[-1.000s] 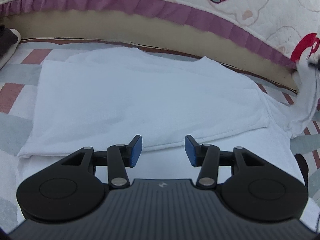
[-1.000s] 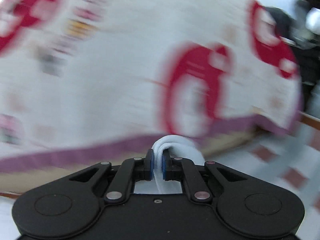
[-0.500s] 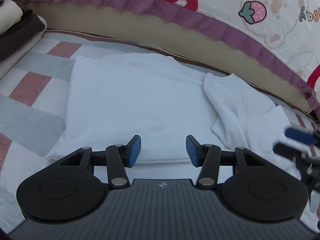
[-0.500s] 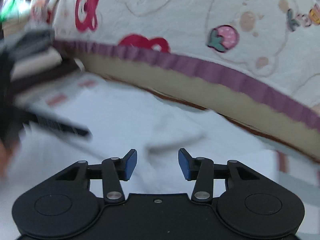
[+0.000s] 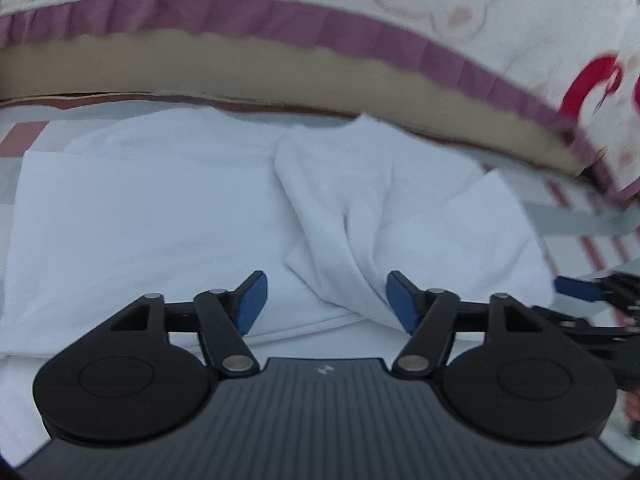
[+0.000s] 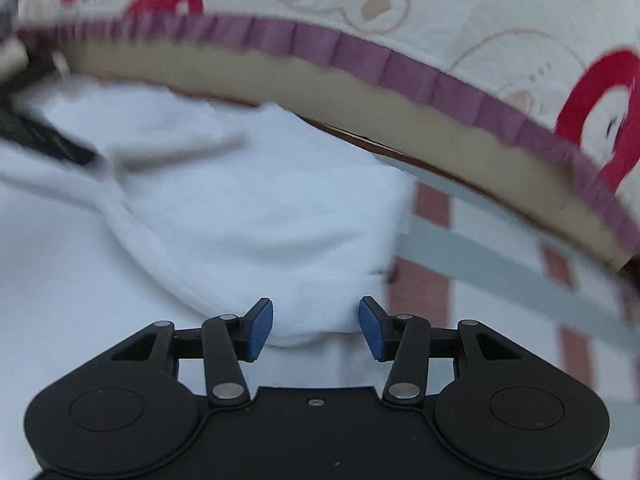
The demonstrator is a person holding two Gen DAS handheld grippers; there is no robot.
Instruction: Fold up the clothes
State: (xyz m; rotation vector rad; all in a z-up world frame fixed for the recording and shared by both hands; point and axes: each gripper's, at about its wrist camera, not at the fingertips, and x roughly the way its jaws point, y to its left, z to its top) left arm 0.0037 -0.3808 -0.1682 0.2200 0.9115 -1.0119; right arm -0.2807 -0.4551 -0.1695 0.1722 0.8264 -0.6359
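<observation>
Both grippers, left gripper (image 5: 324,300) and right gripper (image 6: 316,326), opening above white garment (image 5: 160,208).

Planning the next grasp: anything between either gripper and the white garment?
Nothing visible. The left gripper and right gripper both hang directly over the white garment, jaws opening, pads not pressing the cloth. The folded-over sleeve lies in front of the left gripper, part of the garment itself.

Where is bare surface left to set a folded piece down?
Bare striped sheet lies right of the white garment, bordered behind by the quilt's purple ruffle; a narrow strip shows at the garment's left. The middle is crowded: garment, bunched fold.
</observation>
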